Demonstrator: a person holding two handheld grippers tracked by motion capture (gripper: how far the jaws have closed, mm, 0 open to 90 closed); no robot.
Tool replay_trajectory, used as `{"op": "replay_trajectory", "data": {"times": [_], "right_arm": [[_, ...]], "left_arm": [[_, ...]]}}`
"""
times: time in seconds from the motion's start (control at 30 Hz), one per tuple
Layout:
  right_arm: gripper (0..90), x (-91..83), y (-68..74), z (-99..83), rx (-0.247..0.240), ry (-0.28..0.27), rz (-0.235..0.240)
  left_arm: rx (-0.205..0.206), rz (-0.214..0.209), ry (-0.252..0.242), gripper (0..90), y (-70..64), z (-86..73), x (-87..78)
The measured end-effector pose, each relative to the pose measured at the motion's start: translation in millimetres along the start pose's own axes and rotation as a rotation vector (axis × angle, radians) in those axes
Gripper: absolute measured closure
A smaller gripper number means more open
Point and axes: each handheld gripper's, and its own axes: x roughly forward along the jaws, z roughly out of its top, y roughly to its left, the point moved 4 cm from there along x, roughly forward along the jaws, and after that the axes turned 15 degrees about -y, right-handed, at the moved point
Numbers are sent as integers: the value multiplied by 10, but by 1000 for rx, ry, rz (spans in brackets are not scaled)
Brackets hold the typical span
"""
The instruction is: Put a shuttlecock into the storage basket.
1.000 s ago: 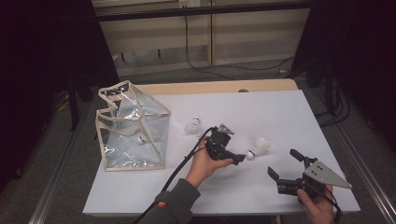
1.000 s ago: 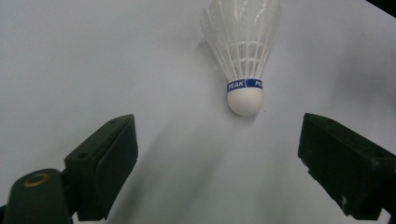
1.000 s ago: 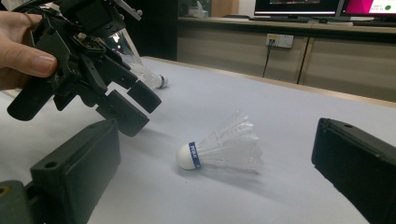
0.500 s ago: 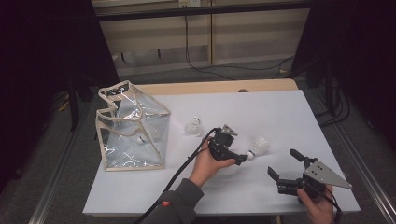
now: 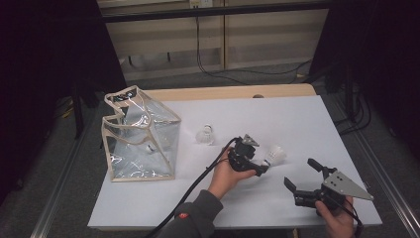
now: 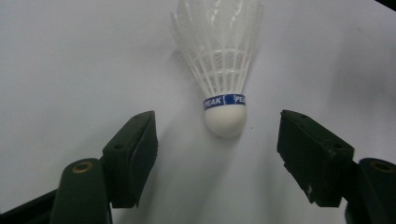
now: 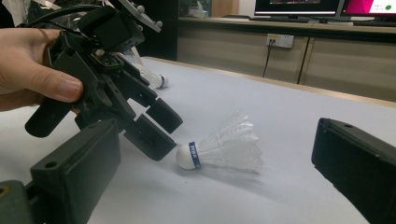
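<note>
Two white feathered shuttlecocks lie on the white table (image 5: 297,124) in the high view: one with a blue band (image 5: 275,155) at the table's centre-right, the second (image 5: 205,134) at its 10 o'clock, near a clear plastic bag with beige trim (image 5: 140,136). Left gripper (image 5: 251,159), jaws spread, sits just at the banded shuttlecock's 9 o'clock; right gripper (image 5: 303,174), jaws apart and empty, waits at its 5 o'clock. Left gripper view: shuttlecock (image 6: 224,70) lies cork-first between the open jaws, cork at 12 o'clock, untouched. Right gripper view: left gripper (image 7: 159,128) tips beside the cork of the shuttlecock (image 7: 219,148). Risk, judged: closing on the rounded cork may squirt it forward, or pinching the skirt may crush feathers.
</note>
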Motion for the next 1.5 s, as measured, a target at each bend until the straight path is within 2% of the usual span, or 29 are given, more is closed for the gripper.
{"op": "replay_trajectory", "data": {"times": [0.1, 0.37, 0.53, 0.6, 0.67, 0.73, 0.87, 1.0, 1.13, 1.2, 1.37, 1.5], "right_arm": [[13, -2, -2, 1, 0, 0, -2], [13, -2, -2, -1, -2, 2, 0], [13, -4, -7, 0, -2, 1, -2], [13, -5, -7, 1, -2, 1, -2], [13, -6, -6, 1, -3, 1, -1], [13, -6, -6, 1, -2, 1, -2], [13, -8, -9, 1, -3, 1, -2], [13, -12, -14, 2, 0, -1, -5], [13, -14, -16, 3, 0, -1, -4], [13, -15, -16, 3, -1, 0, -4], [13, -14, -15, 2, 0, 0, -4], [13, -14, -16, 2, 0, -1, -5]], "left_arm": [[15, -2, 8, 317, -15, 4, 26], [14, -19, 2, 413, -32, 5, 72], [28, -25, 6, 464, -33, -8, 101], [20, -30, 0, 486, -47, -12, 120], [30, -25, 7, 501, -48, -16, 134], [23, -14, 10, 520, -48, -17, 148], [27, -14, 1, 541, -52, 0, 177], [30, -6, 20, 558, -61, 0, 213], [34, -15, 19, 558, -76, -12, 264], [31, -4, 14, 579, -75, -15, 282], [31, -7, 20, 646, -79, -11, 289], [24, -5, 25, 652, -85, -11, 274]]}}
